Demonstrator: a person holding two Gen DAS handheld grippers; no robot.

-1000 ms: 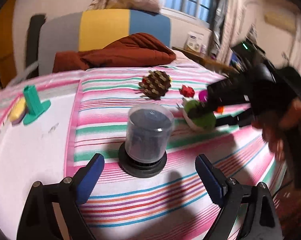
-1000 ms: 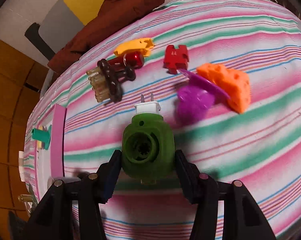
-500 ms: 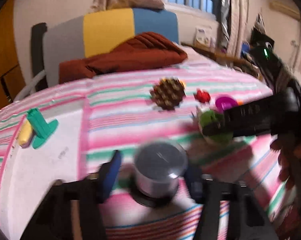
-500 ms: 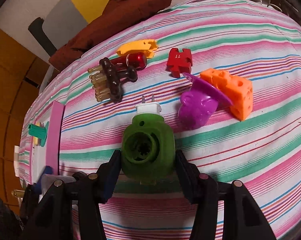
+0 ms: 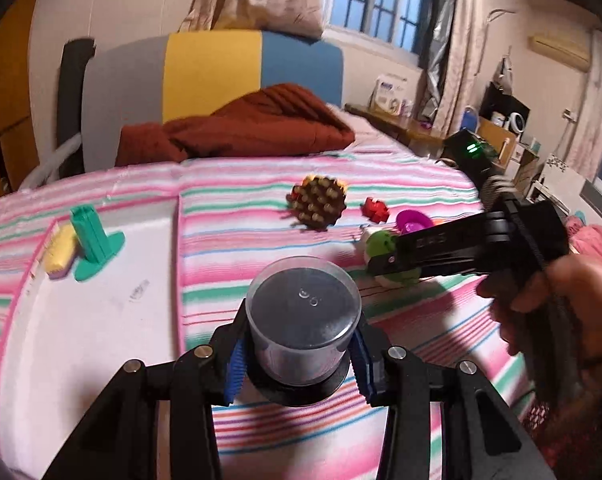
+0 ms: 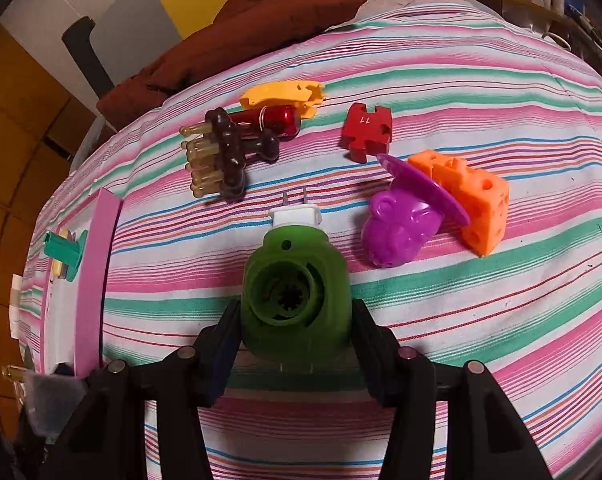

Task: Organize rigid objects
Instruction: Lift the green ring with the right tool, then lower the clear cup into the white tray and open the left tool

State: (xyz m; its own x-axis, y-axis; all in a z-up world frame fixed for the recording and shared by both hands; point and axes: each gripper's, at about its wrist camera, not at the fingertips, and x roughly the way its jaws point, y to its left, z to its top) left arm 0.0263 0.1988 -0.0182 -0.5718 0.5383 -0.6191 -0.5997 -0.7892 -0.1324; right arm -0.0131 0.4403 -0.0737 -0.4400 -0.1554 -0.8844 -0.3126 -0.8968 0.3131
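Your left gripper (image 5: 299,364) is clenched on the clear plastic cylindrical case with a black round base (image 5: 303,320), which stands upright on the pink-and-green striped cloth (image 5: 341,432), just beside the white tray with a pink border (image 5: 101,320). Your right gripper (image 6: 293,332) is clenched on the green plastic plug-in device with a white 2-pronged plug (image 6: 295,280), resting on the cloth. Ahead of it lie a purple plastic mould (image 6: 405,220) touching an orange cheese-shaped block (image 6: 473,200), a red puzzle-shaped piece (image 6: 367,130) and a brown knobbed massager (image 6: 225,156).
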